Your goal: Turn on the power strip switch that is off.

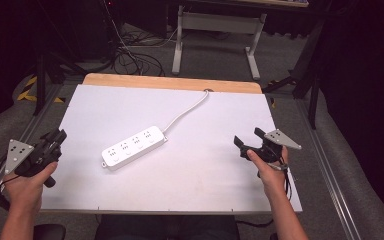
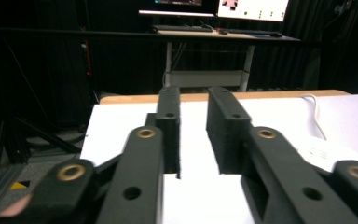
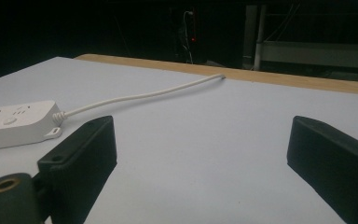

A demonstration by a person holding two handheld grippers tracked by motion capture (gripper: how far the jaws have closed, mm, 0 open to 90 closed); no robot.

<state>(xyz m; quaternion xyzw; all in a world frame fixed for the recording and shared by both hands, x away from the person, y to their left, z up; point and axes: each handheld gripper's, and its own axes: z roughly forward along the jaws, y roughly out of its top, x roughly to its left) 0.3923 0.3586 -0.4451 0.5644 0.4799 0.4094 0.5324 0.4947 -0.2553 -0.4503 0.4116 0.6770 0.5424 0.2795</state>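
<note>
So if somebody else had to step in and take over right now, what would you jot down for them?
Left tongs: held at the table's left edge, jaws a narrow gap apart, nothing between them.
Right tongs: held at the right side of the table, jaws wide open, holding nothing.
Power strip: lies flat and slanted at the middle of the white table, between the two tongs and apart from both. Its white cable runs to the far edge.
Done: nothing that shows; the strip is untouched.
Left: probably reach in for the strip, which is nearest to the tongs.
</note>
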